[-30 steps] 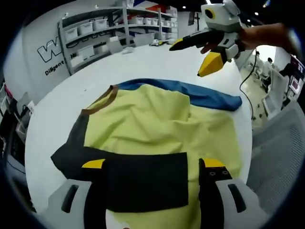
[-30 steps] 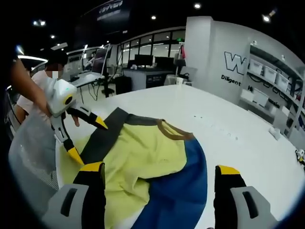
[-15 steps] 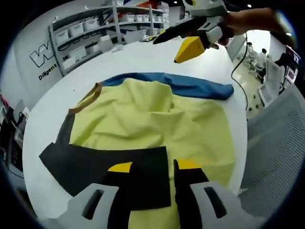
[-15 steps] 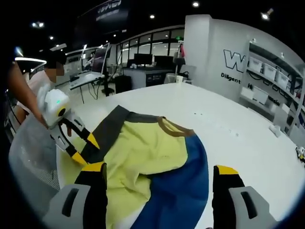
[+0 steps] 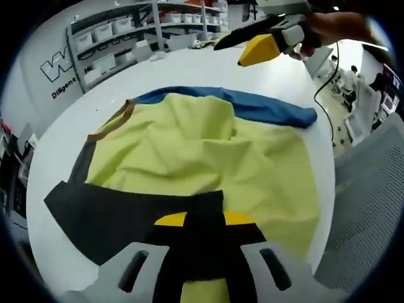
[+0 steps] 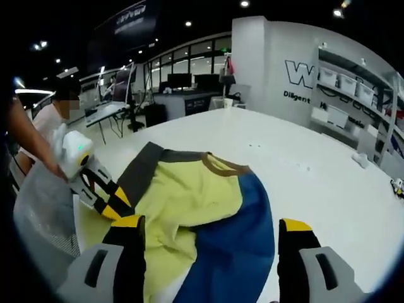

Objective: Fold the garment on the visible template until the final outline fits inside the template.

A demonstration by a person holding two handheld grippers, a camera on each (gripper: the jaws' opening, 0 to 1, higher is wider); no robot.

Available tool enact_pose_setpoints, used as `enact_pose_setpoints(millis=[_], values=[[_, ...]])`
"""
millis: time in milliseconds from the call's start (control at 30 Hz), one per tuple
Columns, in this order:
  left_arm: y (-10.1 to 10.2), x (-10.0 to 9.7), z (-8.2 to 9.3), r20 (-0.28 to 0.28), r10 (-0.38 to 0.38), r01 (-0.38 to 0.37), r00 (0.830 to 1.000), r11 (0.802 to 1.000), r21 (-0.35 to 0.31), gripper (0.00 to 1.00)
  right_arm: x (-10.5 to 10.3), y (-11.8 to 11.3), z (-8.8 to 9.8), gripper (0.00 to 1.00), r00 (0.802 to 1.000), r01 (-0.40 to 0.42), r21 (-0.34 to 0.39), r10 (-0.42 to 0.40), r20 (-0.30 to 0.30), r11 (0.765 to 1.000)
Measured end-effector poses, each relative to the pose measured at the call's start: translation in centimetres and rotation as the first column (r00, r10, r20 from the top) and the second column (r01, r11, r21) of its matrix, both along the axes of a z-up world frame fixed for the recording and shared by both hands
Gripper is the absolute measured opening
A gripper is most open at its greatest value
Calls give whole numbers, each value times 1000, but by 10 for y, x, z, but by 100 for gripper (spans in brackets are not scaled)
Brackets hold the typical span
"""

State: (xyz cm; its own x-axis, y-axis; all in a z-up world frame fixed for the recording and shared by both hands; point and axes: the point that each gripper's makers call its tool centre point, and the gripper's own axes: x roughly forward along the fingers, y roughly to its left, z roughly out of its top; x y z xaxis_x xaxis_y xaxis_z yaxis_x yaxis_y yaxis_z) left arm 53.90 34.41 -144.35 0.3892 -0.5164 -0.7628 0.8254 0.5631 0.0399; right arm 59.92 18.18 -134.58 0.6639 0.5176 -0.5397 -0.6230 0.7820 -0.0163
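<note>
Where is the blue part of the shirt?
In the left gripper view, the blue part lies along the shirt's far edge, beside the yellow panel on the white table, under the right gripper.

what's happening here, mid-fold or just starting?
A person with a gripper in each hand is working a yellow, blue and black garment spread on a white table. The left gripper has its jaws pinched together on the black sleeve. The right gripper hovers open above the blue part. The cloth is rumpled, with no finished fold.
</note>
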Motion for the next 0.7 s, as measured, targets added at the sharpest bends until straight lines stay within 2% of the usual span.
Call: enact_pose_setpoints(millis=[67, 167, 400, 433, 500, 633, 700], values=[[3, 1, 1, -15, 25, -25, 1000, 1000, -10, 3, -1, 0, 0, 84, 1000, -1, 0, 1, 0, 1000], [4, 3, 7, -44, 74, -76, 996, 996, -53, 2, -2, 0, -1, 83, 1000, -3, -3, 3, -2, 1000], [19, 15, 27, 14, 74, -73, 997, 996, -57, 2, -5, 1, -1, 83, 1000, -10, -5, 10, -2, 1000], [23, 20, 33, 35, 80, -78, 996, 995, -60, 2, -6, 3, 0, 84, 1000, -20, -7, 20, -1, 1000], [30, 26, 40, 32, 107, -104, 994, 992, -76, 2, -7, 4, 0, 88, 1000, -27, -9, 27, 5, 1000], [46, 35, 54, 50, 143, -138, 988, 986, -96, 2, -13, 12, 1, 91, 998, -67, 2, 67, 13, 998], [57, 42, 62, 59, 190, -183, 980, 976, -116, 2, -15, 14, 1, 92, 997, -73, 6, 73, 9, 997]])
